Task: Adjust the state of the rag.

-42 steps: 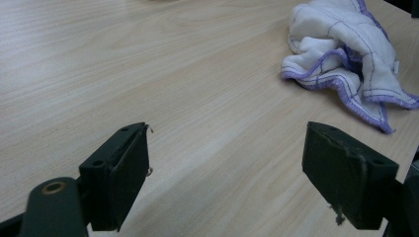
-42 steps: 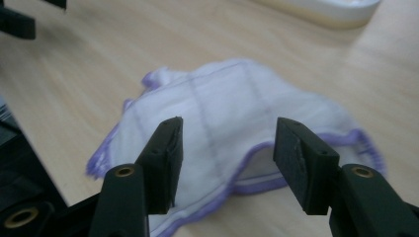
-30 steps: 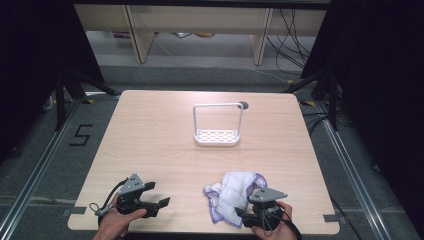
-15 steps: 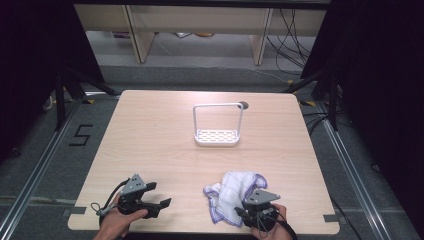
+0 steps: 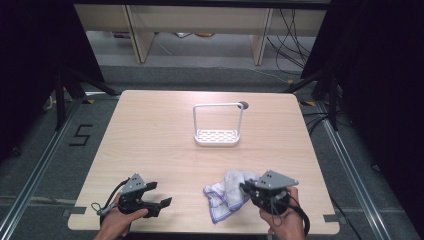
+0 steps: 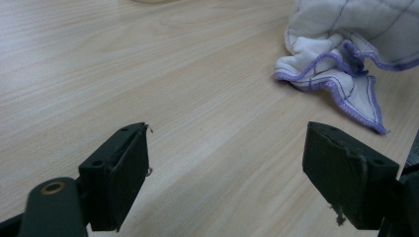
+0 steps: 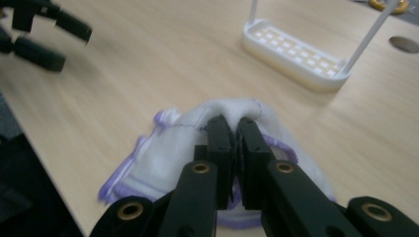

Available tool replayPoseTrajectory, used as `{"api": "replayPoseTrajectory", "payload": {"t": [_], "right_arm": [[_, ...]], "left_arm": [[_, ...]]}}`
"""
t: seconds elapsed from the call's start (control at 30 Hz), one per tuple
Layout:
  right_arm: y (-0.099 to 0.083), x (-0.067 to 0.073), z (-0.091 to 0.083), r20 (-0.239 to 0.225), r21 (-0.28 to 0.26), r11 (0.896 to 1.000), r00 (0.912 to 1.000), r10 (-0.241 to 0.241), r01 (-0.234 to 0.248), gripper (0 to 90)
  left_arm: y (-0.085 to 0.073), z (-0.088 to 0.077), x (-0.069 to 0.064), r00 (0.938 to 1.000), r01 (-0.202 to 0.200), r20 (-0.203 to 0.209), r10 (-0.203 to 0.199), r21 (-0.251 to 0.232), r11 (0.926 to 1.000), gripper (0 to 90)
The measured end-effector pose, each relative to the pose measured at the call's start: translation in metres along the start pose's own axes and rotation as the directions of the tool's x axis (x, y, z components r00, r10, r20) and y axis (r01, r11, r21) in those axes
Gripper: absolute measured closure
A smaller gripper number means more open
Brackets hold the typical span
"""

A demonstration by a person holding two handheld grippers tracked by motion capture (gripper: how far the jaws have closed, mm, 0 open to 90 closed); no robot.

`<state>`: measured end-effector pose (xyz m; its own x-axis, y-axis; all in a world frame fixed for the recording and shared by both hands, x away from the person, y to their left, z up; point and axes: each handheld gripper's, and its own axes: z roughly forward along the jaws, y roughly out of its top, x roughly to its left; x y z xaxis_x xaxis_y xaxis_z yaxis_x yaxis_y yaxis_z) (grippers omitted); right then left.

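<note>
The cloth [image 5: 227, 192], white with purple edging, lies crumpled on the near right part of the tabletop [image 5: 150, 145], and the right claw [image 5: 246, 188] has it! In the right gripper view the two black jaws are pressed together on a raised fold of the cloth [image 7: 207, 128], fabric bunched up between them. The person's right hand [image 5: 282, 220] grips that tool at the near edge of the tabletop.

Over on the near left, the left claw [image 5: 159, 196] sits low over the bare wood with its jaws spread wide and nothing between them, held by the left hand [image 5: 117, 222]. Its own view looks across the wood grain towards the cloth [image 6: 341, 54], which lies apart from it, beyond the right jaw.

Farther off, towards the middle of the far half, a white rack [image 5: 217, 136] with a perforated base and a tall loop handle stands upright, well clear of the cloth. Just beyond it sits a small round hole [image 5: 243, 105] in the tabletop.
</note>
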<state>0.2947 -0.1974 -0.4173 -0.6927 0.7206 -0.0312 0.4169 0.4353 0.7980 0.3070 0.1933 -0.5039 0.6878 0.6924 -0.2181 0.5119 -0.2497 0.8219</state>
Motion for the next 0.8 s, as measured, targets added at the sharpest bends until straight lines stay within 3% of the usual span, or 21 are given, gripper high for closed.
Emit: {"api": "replayPoseTrajectory", "payload": {"t": [0.13, 0.2, 0.23, 0.27, 0.3, 0.33, 0.37, 0.4, 0.43, 0.47, 0.5, 0.53, 0.57, 0.63, 0.67, 0.7, 0.73, 0.77, 0.8], "right_arm": [[0.017, -0.023, 0.008, 0.032, -0.012, 0.999, 0.9987, 0.040, -0.040, 86.5], [0.019, -0.039, 0.015, 0.049, -0.012, 0.997, 0.9958, 0.077, -0.077, 86.5], [0.018, -0.046, 0.019, 0.060, -0.011, 0.992, 0.9907, 0.122, -0.122, 86.5], [0.017, -0.057, 0.024, 0.073, -0.017, 0.992, 0.9897, 0.124, -0.123, 86.5], [0.017, -0.057, 0.024, 0.073, -0.017, 0.992, 0.9897, 0.124, -0.123, 86.5], [0.012, -0.076, 0.032, 0.090, -0.017, 0.984, 0.9803, 0.176, -0.175, 86.5], [0.010, -0.084, 0.037, 0.075, -0.007, 0.977, 0.9739, 0.214, -0.214, 86.5], [0.007, -0.092, 0.041, 0.108, -0.014, 0.975, 0.9687, 0.224, -0.224, 86.5], [0.007, -0.092, 0.041, 0.108, -0.014, 0.975, 0.9687, 0.224, -0.224, 86.5], [0.001, -0.104, 0.051, 0.098, 0.005, 0.960, 0.9554, 0.279, -0.281, 86.5], [-0.002, -0.112, 0.055, 0.102, 0.022, 0.962, 0.9582, 0.267, -0.271, 86.5], [-0.004, -0.116, 0.059, 0.104, 0.040, 0.960, 0.9562, 0.273, -0.279, 86.4], [-0.006, -0.119, 0.062, 0.116, 0.052, 0.959, 0.9551, 0.272, -0.280, 86.4], [-0.010, -0.123, 0.069, 0.112, 0.056, 0.963, 0.9601, 0.256, -0.264, 86.3], [-0.010, -0.123, 0.069, 0.112, 0.056, 0.963, 0.9601, 0.256, -0.264, 86.3], [-0.010, -0.123, 0.072, 0.106, 0.077, 0.959, 0.9589, 0.263, -0.272, 86.2], [-0.010, -0.123, 0.072, 0.105, 0.092, 0.959, 0.9606, 0.257, -0.267, 86.1], [-0.011, -0.123, 0.073, 0.116, 0.077, 0.961, 0.9592, 0.258, -0.267, 86.0], [-0.011, -0.121, 0.074, 0.123, 0.067, 0.955, 0.9520, 0.280, -0.290, 86.0]], "left_arm": [[0.001, 0.002, -0.002, 1.0000, -0.002, 0.006, 0.002, -0.001, 1.0000, 16.9], [0.001, 0.004, -0.004, 0.9997, -0.015, 0.019, 0.015, -0.012, 0.9998, 16.6], [0.003, 0.006, -0.006, 0.9992, -0.026, 0.030, 0.026, -0.012, 0.9996, 16.4], [0.004, 0.007, -0.007, 0.9985, -0.043, 0.035, 0.043, -0.011, 0.9990, 16.4], [0.004, 0.007, -0.007, 0.9985, -0.043, 0.035, 0.043, -0.011, 0.9990, 16.4], [0.007, 0.012, -0.012, 0.9961, -0.058, 0.064, 0.060, -0.020, 0.9981, 16.4], [0.007, 0.012, -0.012, 0.9961, -0.058, 0.064, 0.060, -0.020, 0.9981, 16.4], [0.012, 0.018, -0.018, 0.9943, -0.072, 0.077, 0.073, -0.025, 0.9971, 16.4], [0.012, 0.018, -0.018, 0.9943, -0.072, 0.077, 0.073, -0.025, 0.9971, 16.6], [0.017, 0.026, -0.024, 0.9899, -0.100, 0.097, 0.103, -0.032, 0.9944, 17.0], [0.017, 0.026, -0.024, 0.9899, -0.100, 0.097, 0.103, -0.032, 0.9944, 17.8], [0.020, 0.031, -0.027, 0.9873, -0.112, 0.110, 0.115, -0.034, 0.9931, 18.4], [0.027, 0.041, -0.036, 0.9802, -0.135, 0.140, 0.140, -0.042, 0.9899, 19.2], [0.034, 0.053, -0.046, 0.9712, -0.157, 0.174, 0.163, -0.046, 0.9865, 21.5], [0.034, 0.053, -0.046, 0.9712, -0.157, 0.174, 0.163, -0.046, 0.9865, 22.4], [0.040, 0.066, -0.053, 0.9591, -0.168, 0.221, 0.176, -0.053, 0.9843, 24.7], [0.043, 0.073, -0.056, 0.9506, -0.192, 0.238, 0.199, -0.054, 0.9799, 28.4], [0.045, 0.079, -0.059, 0.9449, -0.208, 0.247, 0.215, -0.051, 0.9767, 30.7], [0.047, 0.085, -0.063, 0.9385, -0.219, 0.261, 0.226, -0.058, 0.9740, 31.8]]}}
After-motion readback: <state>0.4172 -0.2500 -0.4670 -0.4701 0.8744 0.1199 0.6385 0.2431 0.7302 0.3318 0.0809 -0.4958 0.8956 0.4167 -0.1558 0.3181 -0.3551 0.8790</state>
